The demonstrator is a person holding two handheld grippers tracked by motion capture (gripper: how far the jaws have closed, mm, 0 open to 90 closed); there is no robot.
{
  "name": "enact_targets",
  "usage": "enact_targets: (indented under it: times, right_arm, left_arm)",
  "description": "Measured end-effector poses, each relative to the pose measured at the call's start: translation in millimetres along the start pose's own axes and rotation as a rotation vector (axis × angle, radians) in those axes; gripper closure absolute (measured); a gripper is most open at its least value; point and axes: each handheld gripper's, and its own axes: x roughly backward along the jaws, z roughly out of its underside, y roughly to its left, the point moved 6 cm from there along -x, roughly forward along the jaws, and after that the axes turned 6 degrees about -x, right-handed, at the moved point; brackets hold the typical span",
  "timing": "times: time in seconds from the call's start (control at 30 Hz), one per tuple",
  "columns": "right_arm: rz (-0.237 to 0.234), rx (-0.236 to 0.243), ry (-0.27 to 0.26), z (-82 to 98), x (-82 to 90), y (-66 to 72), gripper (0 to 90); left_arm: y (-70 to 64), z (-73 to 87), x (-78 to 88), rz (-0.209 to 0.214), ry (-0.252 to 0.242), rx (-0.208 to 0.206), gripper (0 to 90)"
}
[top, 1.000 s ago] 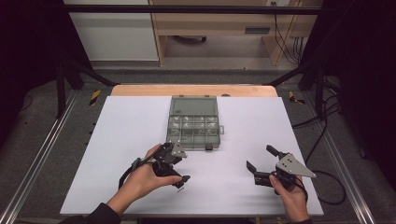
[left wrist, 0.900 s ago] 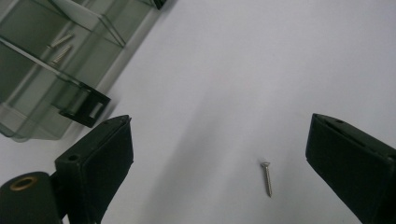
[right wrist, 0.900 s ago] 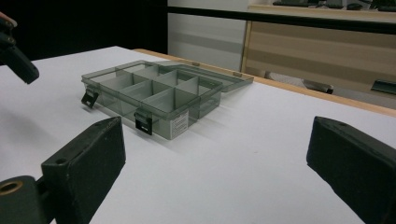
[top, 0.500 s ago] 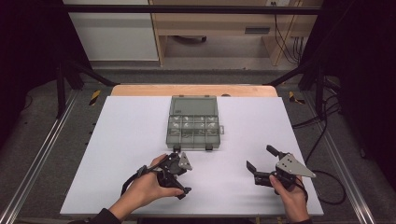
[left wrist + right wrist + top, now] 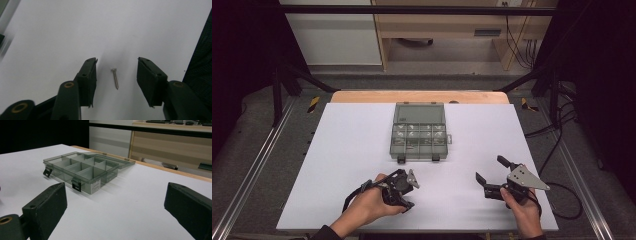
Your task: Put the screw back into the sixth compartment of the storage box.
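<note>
Left tongs (image 5: 117,75) spread around a screw (image 5: 115,78) mid-frame, ready to pinch. Right tongs (image 5: 496,174) spread, waiting lower right by the box (image 5: 419,131).

Compartment box (image 5: 419,131) sits on the table (image 5: 342,150), centre, toward the far edge. Left gripper (image 5: 404,187) and right gripper (image 5: 493,174) lie nearer. A screw (image 5: 115,78) lies between the left jaws.

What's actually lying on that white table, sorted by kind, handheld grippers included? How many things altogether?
Compartment boxes: 1, the grey-green box, lid open.
Screws: 1, the screw lying between the left gripper's jaws.
Handheld grippers: 2, the left gripper and the right gripper, both open.
Total: 4.
</note>
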Motion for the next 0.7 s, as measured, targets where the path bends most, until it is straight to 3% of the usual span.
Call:
enact_targets:
  times: [0.27, 0.7]
  right_arm:
    - [0.000, 0.000, 0.002, 0.3, -0.1, 0.3, 4.7]
    - [0.000, 0.001, 0.003, 0.3, -0.2, 0.3, 4.7]
  left_arm:
    - [4.2, 5.4, -3.0, 0.002, 0.008, 0.039, 62.1]
    - [4.2, 7.7, -9.2, 0.022, 0.027, 0.053, 73.2]
